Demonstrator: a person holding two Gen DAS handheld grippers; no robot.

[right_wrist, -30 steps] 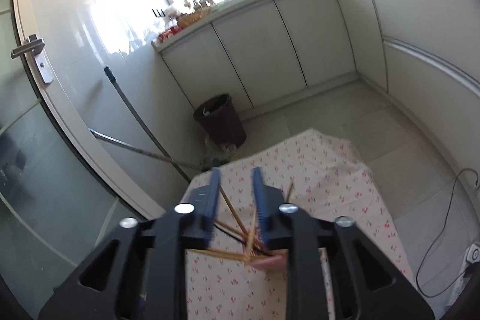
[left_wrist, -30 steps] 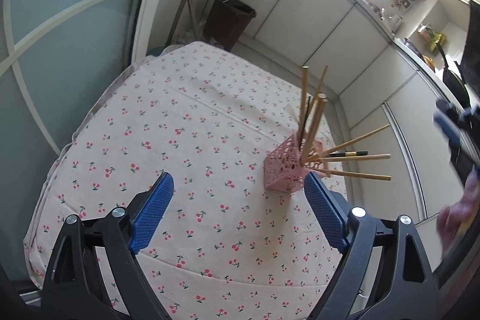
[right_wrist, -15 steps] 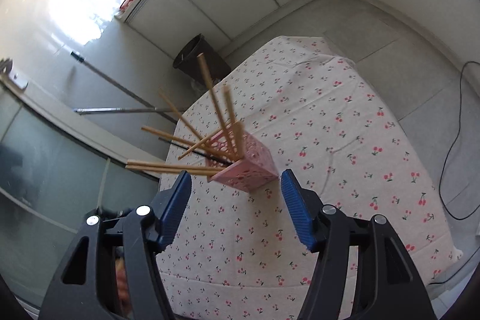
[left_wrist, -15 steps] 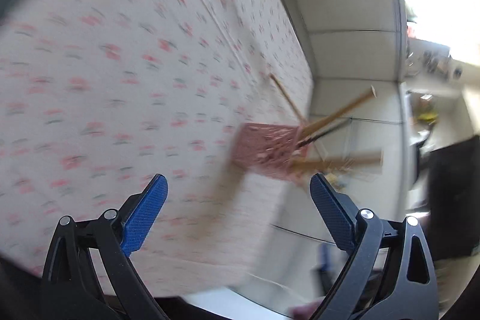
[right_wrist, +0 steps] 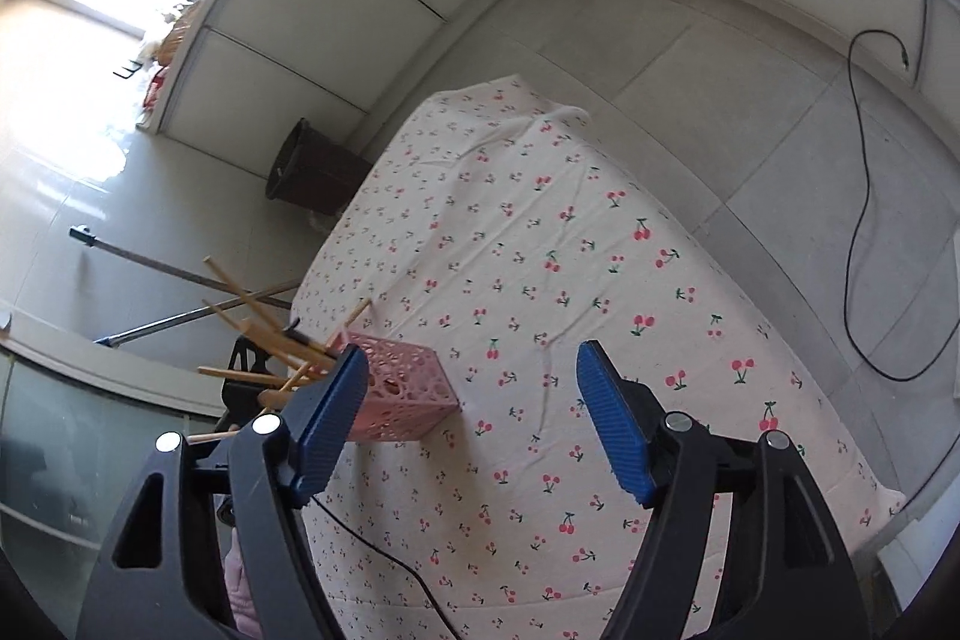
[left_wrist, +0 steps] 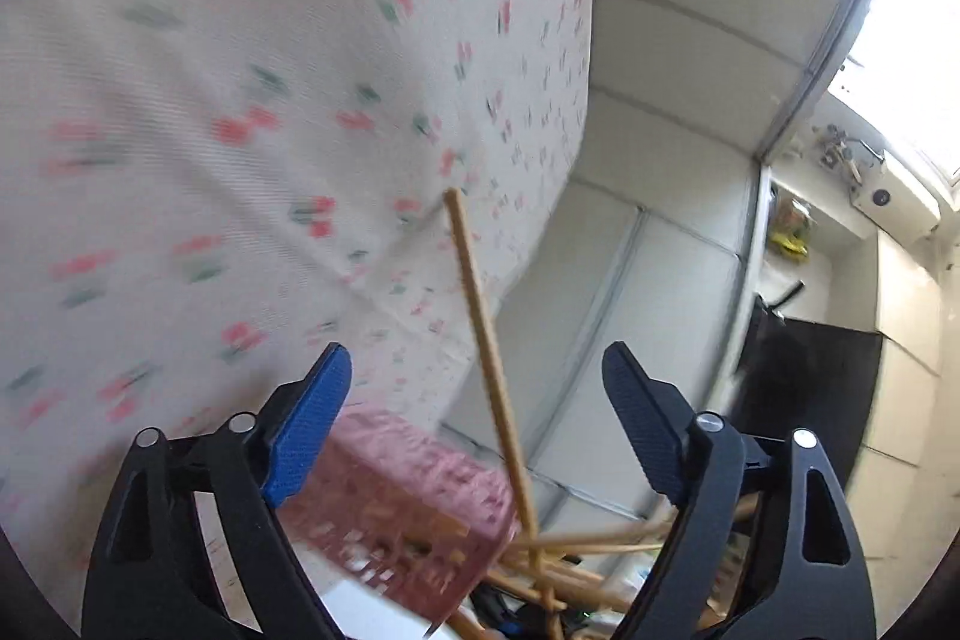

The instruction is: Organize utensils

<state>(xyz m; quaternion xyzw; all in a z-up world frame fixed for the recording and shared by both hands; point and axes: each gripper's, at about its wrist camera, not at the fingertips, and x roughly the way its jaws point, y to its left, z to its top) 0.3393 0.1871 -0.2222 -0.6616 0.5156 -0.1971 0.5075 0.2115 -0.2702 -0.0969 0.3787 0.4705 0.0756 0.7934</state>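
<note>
Right wrist view: right gripper (right_wrist: 468, 418) jaws just spread, empty, beside pink holder (right_wrist: 402, 400); chopsticks (right_wrist: 264, 334) inside. Left gripper (left_wrist: 474, 430) narrowing, nothing pinched, now near holder. Insert likely done.

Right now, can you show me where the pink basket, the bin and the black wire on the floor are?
pink basket (right_wrist: 408, 403): right wrist view, on its holey side wall.
bin (right_wrist: 315, 172): right wrist view, on its dark side.
black wire (right_wrist: 864, 196): right wrist view, midway along its loop.

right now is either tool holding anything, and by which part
Nothing is held. The left tool is open with a chopstick crossing the gap untouched, its jaws just narrowing. The right tool has just been opening, empty, beside the basket.
</note>
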